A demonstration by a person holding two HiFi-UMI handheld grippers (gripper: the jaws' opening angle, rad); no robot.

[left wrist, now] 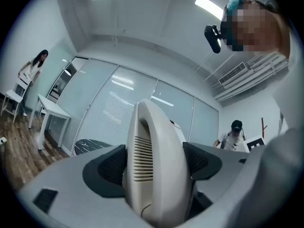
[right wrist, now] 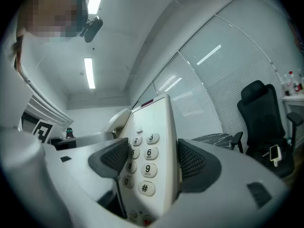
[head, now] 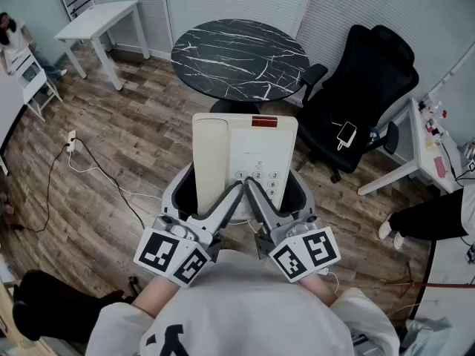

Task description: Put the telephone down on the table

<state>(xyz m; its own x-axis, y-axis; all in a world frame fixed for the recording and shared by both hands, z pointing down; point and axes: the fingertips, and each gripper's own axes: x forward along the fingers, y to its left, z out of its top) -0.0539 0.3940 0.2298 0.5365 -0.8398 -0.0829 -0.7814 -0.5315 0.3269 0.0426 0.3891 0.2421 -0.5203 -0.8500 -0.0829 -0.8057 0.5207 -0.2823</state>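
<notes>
Cream telephone [head: 245,158] held in the air over the wood floor [head: 119,147], just short of the round black table's [head: 239,58] near edge, left gripper [head: 209,199] pinching its handset [left wrist: 156,165] side, right gripper [head: 278,199] pinching its keypad [right wrist: 145,163] side, both pairs of jaws stretched wide around it

In the head view, the near end of the cream plastic push-button telephone [head: 245,150] is hidden behind the left gripper [head: 212,182] and the right gripper [head: 278,191], so only its top key rows show. At 3 o'clock the picture's edge cuts off a person in dark trousers [head: 434,217]. The small items [head: 434,117] on the white desk [head: 415,147] are too small to tell. In the right gripper view, the telephone's lowest buttons run off at 6 o'clock.
</notes>
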